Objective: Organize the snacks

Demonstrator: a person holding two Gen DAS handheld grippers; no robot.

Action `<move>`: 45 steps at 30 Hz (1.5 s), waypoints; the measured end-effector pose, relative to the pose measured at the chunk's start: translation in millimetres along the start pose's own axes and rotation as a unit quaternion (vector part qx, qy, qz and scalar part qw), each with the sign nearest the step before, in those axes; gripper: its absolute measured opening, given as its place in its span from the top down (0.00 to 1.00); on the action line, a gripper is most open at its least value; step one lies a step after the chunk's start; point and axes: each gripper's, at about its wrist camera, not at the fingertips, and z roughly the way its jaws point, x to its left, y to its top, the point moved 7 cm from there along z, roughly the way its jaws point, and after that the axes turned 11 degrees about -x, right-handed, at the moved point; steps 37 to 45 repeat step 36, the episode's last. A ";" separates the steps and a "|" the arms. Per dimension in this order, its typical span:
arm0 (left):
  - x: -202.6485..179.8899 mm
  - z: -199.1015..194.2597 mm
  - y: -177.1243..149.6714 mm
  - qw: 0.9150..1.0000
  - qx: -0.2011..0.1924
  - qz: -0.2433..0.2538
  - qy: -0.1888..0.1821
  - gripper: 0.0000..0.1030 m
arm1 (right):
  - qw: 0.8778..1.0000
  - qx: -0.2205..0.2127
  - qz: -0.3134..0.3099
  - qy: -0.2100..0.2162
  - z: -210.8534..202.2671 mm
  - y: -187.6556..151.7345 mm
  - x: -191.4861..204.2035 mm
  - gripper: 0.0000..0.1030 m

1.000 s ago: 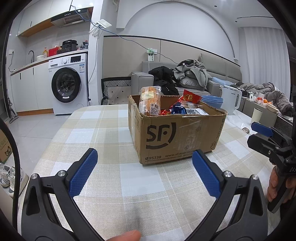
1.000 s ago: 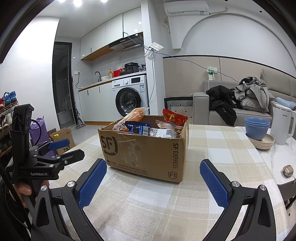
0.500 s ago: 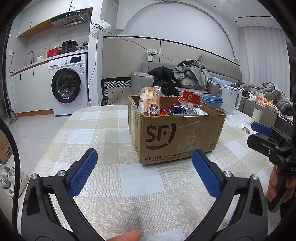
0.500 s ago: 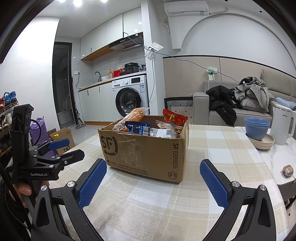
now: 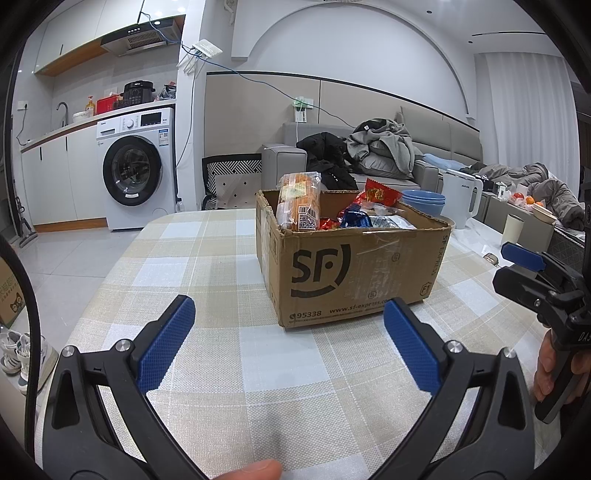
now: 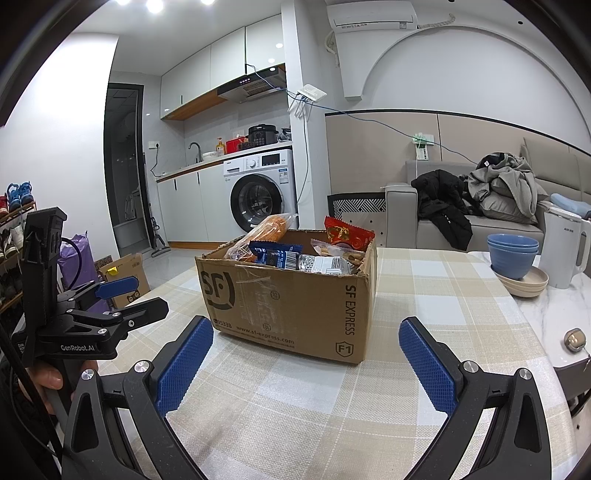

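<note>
Cardboard box [image 5: 354, 266] printed "SF", packed with snack packets [image 5: 299, 205] (an orange one stands tallest), resting on the checked surface [image 5: 229, 266]. Left hand-held gripper [image 5: 286, 345] and right hand-held gripper [image 6: 304, 363] hover short of the box, each with jaws spread apart, holding nothing.

Bright room, sharp pictures.
Round ceiling lights [image 6: 155, 5] shine from above. Shadows are soft. Walls bend at the edges, and the corners are black. No blur anywhere.
</note>
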 end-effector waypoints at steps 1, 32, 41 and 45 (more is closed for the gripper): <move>0.0 -0.2 -0.1 1.000 0.000 0.000 0.000 0.01 | 1.000 0.000 0.000 0.000 -0.5 0.1 -0.1 0.00; -0.4 -0.6 -1.8 1.000 0.003 0.000 0.001 0.01 | 1.000 0.001 0.000 0.000 -0.7 -0.2 -0.3 0.00; 0.0 -0.1 -2.0 1.000 0.000 -0.002 0.004 0.01 | 1.000 0.001 0.001 0.000 -0.6 -0.1 -0.3 0.00; 0.0 -0.1 -2.0 1.000 0.000 -0.002 0.004 0.01 | 1.000 0.001 0.001 0.000 -0.6 -0.1 -0.3 0.00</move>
